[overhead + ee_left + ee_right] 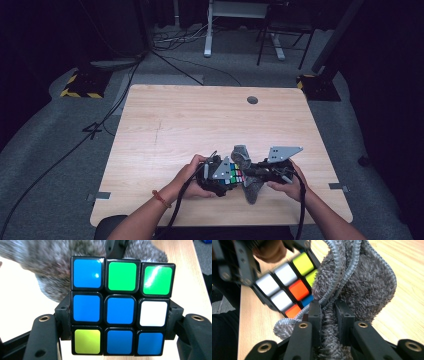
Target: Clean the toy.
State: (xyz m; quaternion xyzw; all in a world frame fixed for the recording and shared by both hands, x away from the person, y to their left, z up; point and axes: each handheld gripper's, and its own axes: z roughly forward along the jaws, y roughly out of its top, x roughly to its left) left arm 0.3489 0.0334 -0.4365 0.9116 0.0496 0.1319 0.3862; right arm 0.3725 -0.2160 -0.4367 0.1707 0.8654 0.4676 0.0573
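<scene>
Left gripper [117, 322] jaws clamped on puzzle cube [121, 306], right gripper [329, 315] jaws pinching grey towel [362, 287], no legible writing

Puzzle cube [121, 306]: glossy plastic, smooth coloured tiles in black frame, glare on blue and green tiles. Cloth [364, 287]: grey, fuzzy terry pile, rough nap, corded stitched edging along hem. Table [200, 120]: pale wood-grain top, smooth, matt. Left gripper [120, 322]: matt black plastic jaws, brass-coloured metal eyelets. Right gripper [329, 315]: same matt black plastic, same metal eyelets; flat grey plate on top, dull metal look. Floor [50, 150]: grey carpet, matt.
</scene>
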